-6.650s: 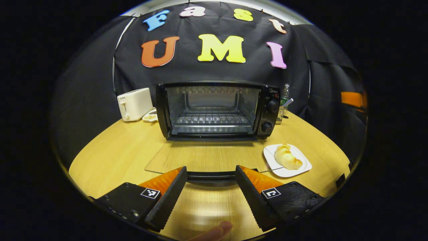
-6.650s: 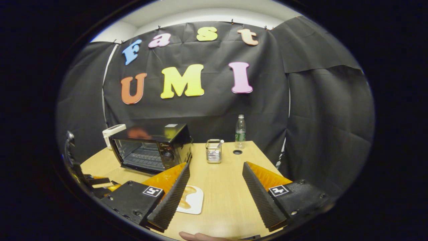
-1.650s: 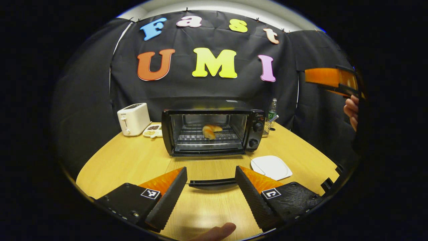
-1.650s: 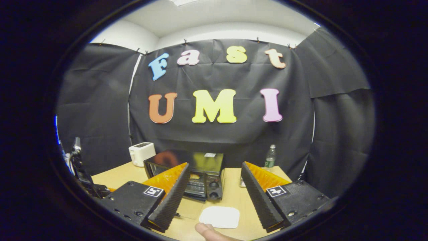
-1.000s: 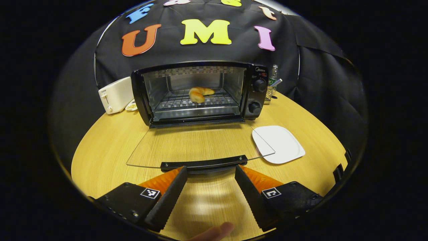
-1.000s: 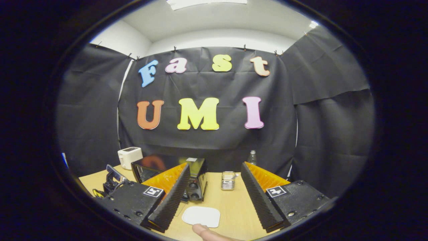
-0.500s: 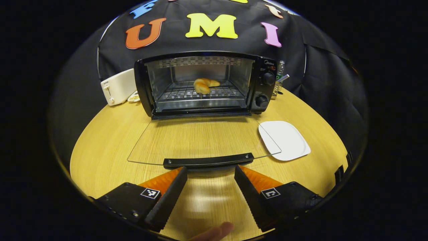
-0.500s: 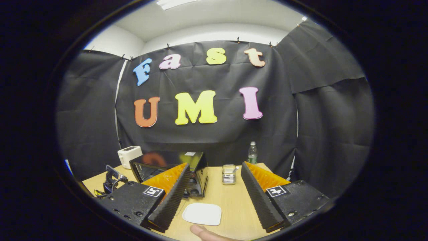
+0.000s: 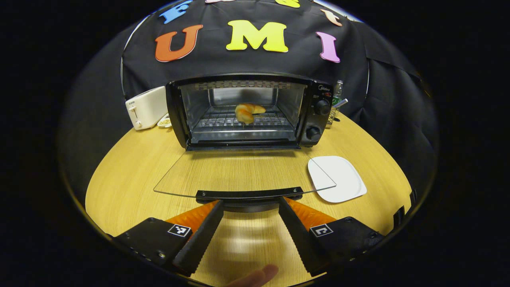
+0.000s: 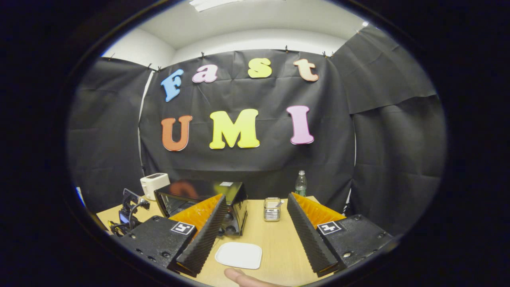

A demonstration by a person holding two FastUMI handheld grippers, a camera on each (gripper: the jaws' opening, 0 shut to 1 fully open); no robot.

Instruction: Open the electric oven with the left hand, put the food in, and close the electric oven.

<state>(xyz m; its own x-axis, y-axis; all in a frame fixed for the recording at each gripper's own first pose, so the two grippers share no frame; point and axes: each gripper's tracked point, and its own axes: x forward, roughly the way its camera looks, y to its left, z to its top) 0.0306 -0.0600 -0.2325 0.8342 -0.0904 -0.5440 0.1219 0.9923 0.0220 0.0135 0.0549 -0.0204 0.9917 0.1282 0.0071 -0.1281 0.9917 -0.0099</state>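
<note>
In the left gripper view the black electric oven (image 9: pixel 243 111) stands open, its glass door (image 9: pixel 243 171) folded flat toward me. A golden croissant (image 9: pixel 248 112) lies on the wire rack inside. The door's black handle (image 9: pixel 249 194) runs just above the fingertips of my left gripper (image 9: pixel 250 205), which is open with nothing pressed between its fingers. The white plate (image 9: pixel 336 178) to the right of the door is bare. My right gripper (image 10: pixel 255 198) is open and held high, back from the oven (image 10: pixel 203 201) and above the plate (image 10: pixel 239 255).
A white toaster (image 9: pixel 146 107) and a small dish stand left of the oven. A water bottle (image 9: pixel 337 89) and a small jar (image 9: pixel 332 113) stand right of it. In the right gripper view the left gripper's body (image 10: pixel 129 211) shows at the table's left edge.
The croissant went from the plate onto the oven rack. Over the last second my left gripper has edged up to the door handle. The right gripper has hardly shifted.
</note>
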